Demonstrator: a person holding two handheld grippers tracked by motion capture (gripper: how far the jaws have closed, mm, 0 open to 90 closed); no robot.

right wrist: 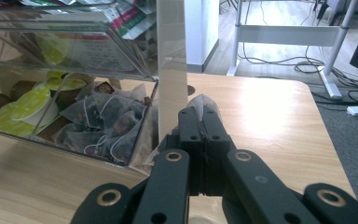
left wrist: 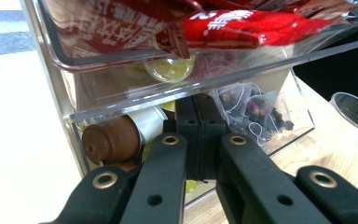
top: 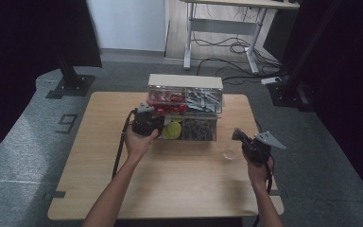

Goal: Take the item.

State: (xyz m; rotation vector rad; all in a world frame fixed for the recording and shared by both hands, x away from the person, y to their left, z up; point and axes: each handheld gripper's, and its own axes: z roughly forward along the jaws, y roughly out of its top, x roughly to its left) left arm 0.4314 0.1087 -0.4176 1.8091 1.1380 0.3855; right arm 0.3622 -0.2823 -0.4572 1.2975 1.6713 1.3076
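My jaws are black. The clear organizer holds red packets with white letters, brown capsules, lime-green lidded cups and tea bags with dark leaves. The surface is light wood.

A pale wooden worktop with rounded corners stands on a grey carpeted floor. Directly on it, toward the far edge, sits a clear plastic organiser with stacked drawers that hold red packets, coffee capsules and tea bags. Near the organiser, toward the right side of the worktop, a small clear plastic cup stands upright on the bare wood.
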